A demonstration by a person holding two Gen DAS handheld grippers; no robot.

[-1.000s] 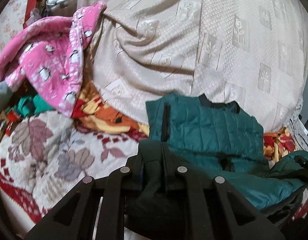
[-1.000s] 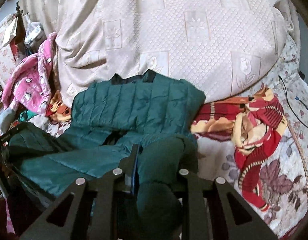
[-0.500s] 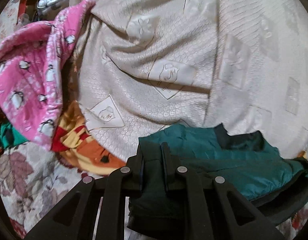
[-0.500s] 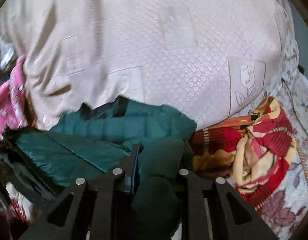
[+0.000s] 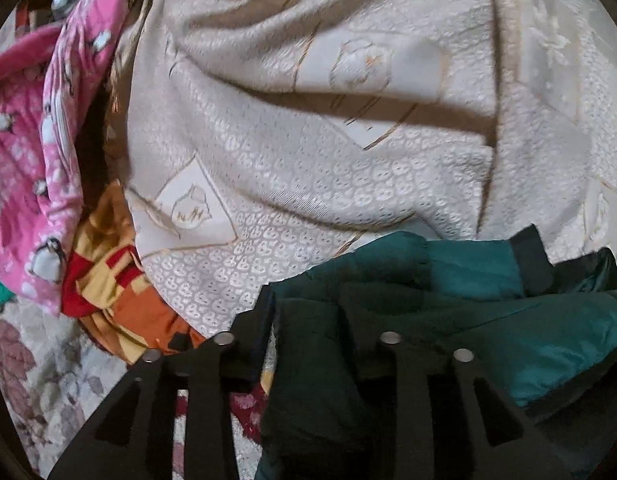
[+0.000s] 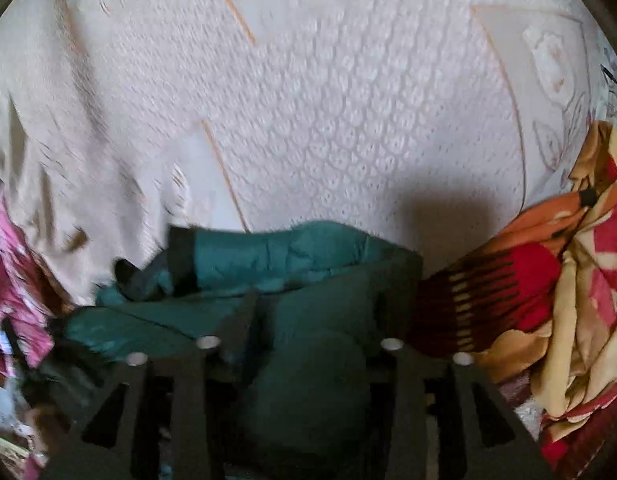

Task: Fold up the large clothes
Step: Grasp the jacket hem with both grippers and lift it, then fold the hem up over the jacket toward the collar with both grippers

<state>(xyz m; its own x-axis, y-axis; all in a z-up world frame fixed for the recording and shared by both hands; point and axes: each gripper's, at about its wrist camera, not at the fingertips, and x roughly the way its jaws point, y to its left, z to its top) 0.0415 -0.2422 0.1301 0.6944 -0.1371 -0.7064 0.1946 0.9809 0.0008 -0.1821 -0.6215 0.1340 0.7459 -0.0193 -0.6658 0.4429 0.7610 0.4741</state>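
A teal quilted jacket (image 5: pixel 488 320) lies doubled over on the bed against a cream patterned bedspread (image 5: pixel 308 140). My left gripper (image 5: pixel 308 320) is shut on a fold of the jacket's near edge at its left side. My right gripper (image 6: pixel 312 320) is shut on another bunch of the jacket (image 6: pixel 276 256) at its right side. The dark collar (image 6: pixel 180 248) shows at the jacket's far edge. The lower layer of the jacket is hidden under the folded part.
A pink penguin-print garment (image 5: pixel 32 160) lies at the left. A red, orange and yellow patterned cloth (image 6: pixel 548 288) lies at the right and also shows in the left wrist view (image 5: pixel 112 292). A floral blanket (image 5: pixel 48 380) covers the near bed.
Both grippers have carried the jacket's near edge forward towards the collar, folding it over itself. The cameras are now much closer to the cream bedspread.
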